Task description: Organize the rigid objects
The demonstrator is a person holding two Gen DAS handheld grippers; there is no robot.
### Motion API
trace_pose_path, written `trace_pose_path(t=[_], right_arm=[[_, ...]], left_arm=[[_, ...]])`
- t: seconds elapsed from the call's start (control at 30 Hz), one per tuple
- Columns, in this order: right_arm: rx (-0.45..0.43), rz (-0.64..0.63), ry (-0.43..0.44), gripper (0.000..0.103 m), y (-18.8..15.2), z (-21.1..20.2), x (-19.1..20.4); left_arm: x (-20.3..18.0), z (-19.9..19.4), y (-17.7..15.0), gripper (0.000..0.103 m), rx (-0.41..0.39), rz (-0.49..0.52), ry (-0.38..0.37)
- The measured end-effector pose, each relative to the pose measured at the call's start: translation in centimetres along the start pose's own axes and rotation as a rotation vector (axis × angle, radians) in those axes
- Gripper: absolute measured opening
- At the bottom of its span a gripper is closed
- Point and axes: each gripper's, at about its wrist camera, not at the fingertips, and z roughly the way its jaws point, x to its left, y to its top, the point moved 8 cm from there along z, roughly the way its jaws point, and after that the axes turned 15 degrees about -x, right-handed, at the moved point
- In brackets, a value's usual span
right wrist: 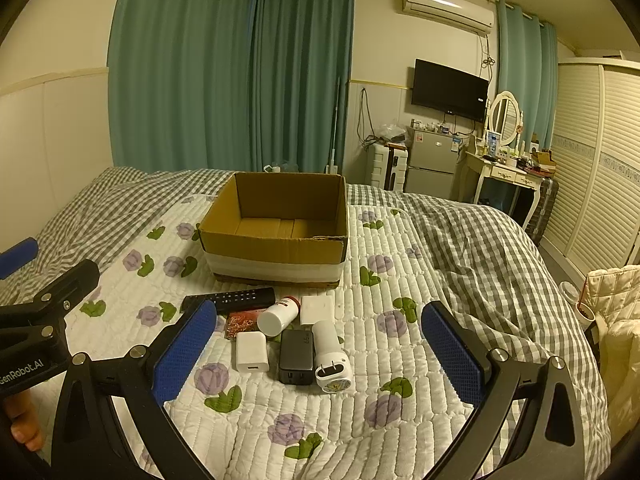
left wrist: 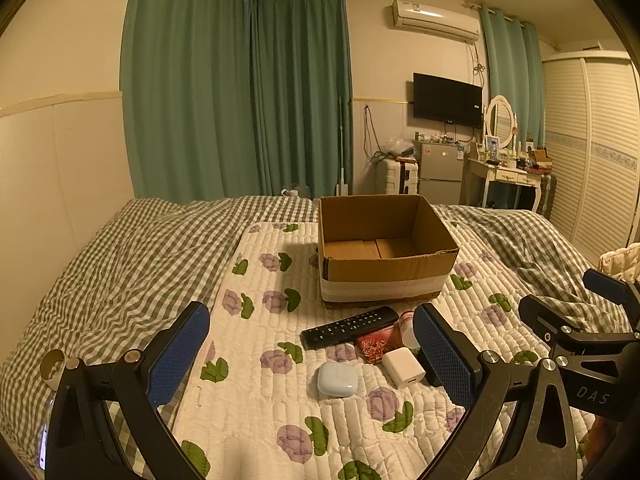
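An open, empty cardboard box (left wrist: pixel 384 276) (right wrist: pixel 276 248) sits on a floral quilt on the bed. In front of it lie a black remote (left wrist: pixel 349 326) (right wrist: pixel 230 298), a red patterned pouch (left wrist: pixel 376 346) (right wrist: pixel 240 323), a white pill bottle (right wrist: pixel 279 316), a white charger cube (left wrist: pixel 403 367) (right wrist: pixel 251 351), a pale blue earbud case (left wrist: pixel 337 378), a black power adapter (right wrist: pixel 296 356), a white plug (right wrist: pixel 331 358) and a flat white square box (right wrist: pixel 317 309). My left gripper (left wrist: pixel 312 360) and right gripper (right wrist: pixel 320 352) hover open above these items, holding nothing.
A grey checked duvet (left wrist: pixel 120 256) covers the bed around the quilt (right wrist: pixel 360 400). Green curtains (left wrist: pixel 240 92) hang behind. A fridge (right wrist: pixel 430 160), suitcase, dressing table (right wrist: pixel 504 172) and wardrobe (right wrist: pixel 592 160) stand beyond the bed's far right. A cushioned item (right wrist: pixel 616 300) lies at the right edge.
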Motion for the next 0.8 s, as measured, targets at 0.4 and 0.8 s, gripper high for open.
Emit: trace_pose_path(t=[0.4,0.8], right_arm=[[0.003,0.003,-0.003,0.103,-0.1,-0.2,-0.2],[0.017,-0.014,-0.002,0.103,0.8,-0.5,0.0]], left_arm=[[-0.1,-0.2,-0.1,0.103,0.000,-0.002,0.005],[0.0,-0.9,1.1,0.103,-0.011,-0.006,0.003]])
